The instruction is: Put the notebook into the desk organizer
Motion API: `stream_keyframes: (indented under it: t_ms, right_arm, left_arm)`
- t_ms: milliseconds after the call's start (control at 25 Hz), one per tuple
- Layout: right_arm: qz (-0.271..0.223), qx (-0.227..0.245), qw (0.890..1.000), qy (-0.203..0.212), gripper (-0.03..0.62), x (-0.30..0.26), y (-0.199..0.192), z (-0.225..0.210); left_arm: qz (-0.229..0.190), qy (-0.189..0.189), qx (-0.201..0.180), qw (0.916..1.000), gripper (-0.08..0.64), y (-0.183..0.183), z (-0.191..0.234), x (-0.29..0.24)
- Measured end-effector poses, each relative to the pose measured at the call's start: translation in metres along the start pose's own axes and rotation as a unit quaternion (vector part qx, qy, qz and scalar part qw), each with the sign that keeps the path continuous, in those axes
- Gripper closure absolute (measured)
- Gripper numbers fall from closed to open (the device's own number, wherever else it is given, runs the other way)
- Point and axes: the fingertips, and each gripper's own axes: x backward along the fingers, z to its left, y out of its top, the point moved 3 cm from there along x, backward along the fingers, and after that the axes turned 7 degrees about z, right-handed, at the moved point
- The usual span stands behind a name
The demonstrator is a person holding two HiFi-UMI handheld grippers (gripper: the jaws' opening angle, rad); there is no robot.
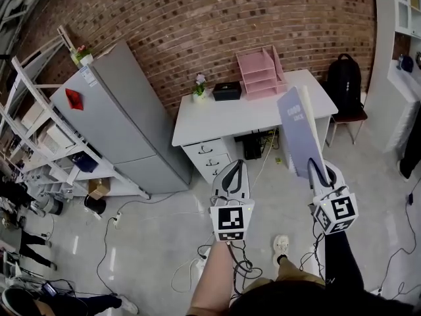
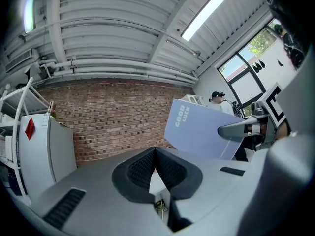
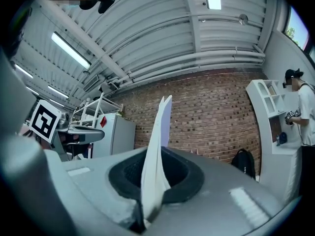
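Lavender notebook (image 1: pixel 297 129), lettered "GOOD LUCK", stands upright in the right gripper (image 1: pixel 317 173).

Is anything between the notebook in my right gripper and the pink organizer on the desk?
Nothing visible. The pale blue notebook, clamped in the right gripper, has only open floor and bare white desk top before the pink tiered organizer; the black box and potted plant sit left of it.

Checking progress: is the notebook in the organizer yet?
Out: the notebook stands clamped in the right gripper, apart from the pink organizer.
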Motion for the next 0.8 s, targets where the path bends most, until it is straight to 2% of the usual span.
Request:
stream_keyframes:
  t_ms: [280,800]
  right_arm:
    - [0.001,-0.003,1.0,0.007,0.563,-0.066,-0.004,-0.041]
    - [0.013,-0.017,0.999,0.026,0.562,-0.192,-0.016,-0.111]
  left_arm:
    - [-0.001,0.008,-0.004,1.0,0.552,0.0,0.014,-0.076]
    - [0.009,-0.004,0.007,0.9999,0.552,-0.007,0.037,-0.215]
